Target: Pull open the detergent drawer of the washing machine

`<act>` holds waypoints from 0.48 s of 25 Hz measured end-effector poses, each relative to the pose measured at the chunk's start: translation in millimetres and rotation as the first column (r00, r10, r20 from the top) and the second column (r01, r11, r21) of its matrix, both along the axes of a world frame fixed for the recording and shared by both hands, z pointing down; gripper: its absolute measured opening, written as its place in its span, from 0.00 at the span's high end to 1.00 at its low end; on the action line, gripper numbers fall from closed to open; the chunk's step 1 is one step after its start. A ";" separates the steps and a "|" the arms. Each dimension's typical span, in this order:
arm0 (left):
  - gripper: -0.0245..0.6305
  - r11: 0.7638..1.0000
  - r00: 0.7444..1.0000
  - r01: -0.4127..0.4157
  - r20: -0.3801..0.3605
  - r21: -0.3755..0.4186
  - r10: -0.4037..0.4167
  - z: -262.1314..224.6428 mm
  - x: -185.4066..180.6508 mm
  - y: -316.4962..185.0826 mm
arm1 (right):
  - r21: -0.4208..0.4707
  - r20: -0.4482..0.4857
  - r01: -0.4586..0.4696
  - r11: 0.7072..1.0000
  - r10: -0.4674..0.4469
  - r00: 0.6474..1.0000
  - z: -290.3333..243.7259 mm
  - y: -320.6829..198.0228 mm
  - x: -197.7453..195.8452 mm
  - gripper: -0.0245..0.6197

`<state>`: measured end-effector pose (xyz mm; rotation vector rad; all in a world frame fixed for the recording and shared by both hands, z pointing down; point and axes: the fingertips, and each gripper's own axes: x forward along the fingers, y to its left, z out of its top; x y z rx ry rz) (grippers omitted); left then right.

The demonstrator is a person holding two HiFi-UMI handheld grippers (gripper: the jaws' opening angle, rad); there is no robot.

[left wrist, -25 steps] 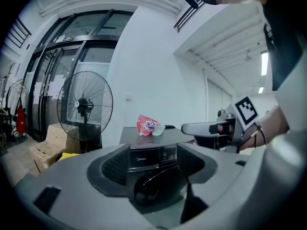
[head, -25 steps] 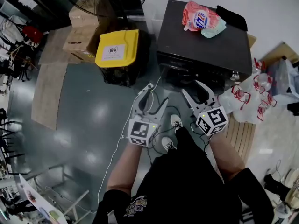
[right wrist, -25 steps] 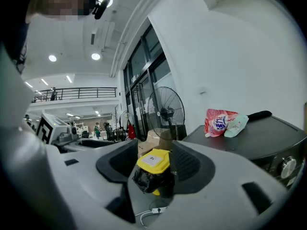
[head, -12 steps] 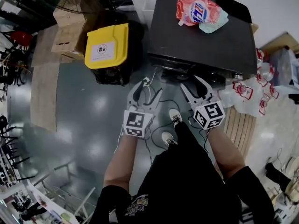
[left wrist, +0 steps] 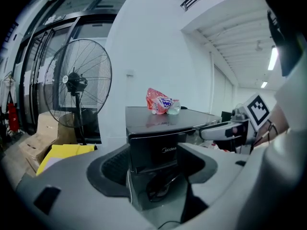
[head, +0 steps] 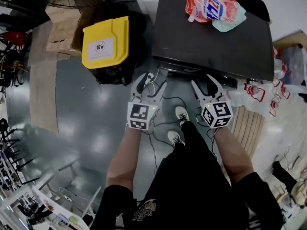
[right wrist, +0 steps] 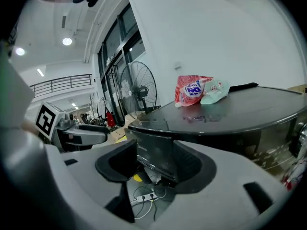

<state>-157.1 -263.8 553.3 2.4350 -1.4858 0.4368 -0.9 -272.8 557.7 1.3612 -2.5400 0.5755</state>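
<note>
Grey glossy floor (head: 86,109), cluttered workshop-type room. Nearest are the person's shoes, w/ loose cables (head: 160,126) trailing round them. Just ahead, both tools are held side by side, pointing to 12 o'clock and a bit down. Left gripper (head: 151,83): jaws apart, nothing in them. Right gripper (head: 205,83): jaws opening, already wide, nothing betw. them either. Beyond the tips at 12 o'clock stands the dark washing machine (head: 211,42), w/ a pink detergent pouch (head: 208,6) on the far part of its lid. A yellow-lidded bin (head: 103,42) sits at 10 o'clock of the left tool.

Step, as I read it: approach, no contact yet. To do it well:
- Use one gripper only and keep the other clear.
- Find the drawer's lip on the front panel (left wrist: 160,150).
- Come in level w/ jaws wide enough to straddle the lip, then close firmly.
- Pull straight back toward the body, no lift or twist, so the drawer doesn't bind.

The detergent drawer itself can't be singled out. It's prob. in that upper front panel, which lies at 12 o'clock of both grippers, near the tips but apart from them.
</note>
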 end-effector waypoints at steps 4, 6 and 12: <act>0.54 0.999 1.000 0.004 -0.015 -0.037 -0.004 14.9 -5.1 -22.4 | -0.028 -0.016 -0.020 0.999 0.019 1.000 16.1 -12.5 -0.7 0.57; 0.54 0.999 1.000 0.001 -0.018 -0.046 -0.002 21.3 -6.6 -33.3 | -0.041 -0.026 -0.025 0.999 0.024 0.999 23.8 -17.1 -2.7 0.57; 0.54 0.998 1.000 -0.031 -0.003 -0.053 0.031 43.0 -7.7 -60.3 | -0.043 -0.063 -0.066 0.997 0.063 0.996 37.1 -22.0 -5.7 0.58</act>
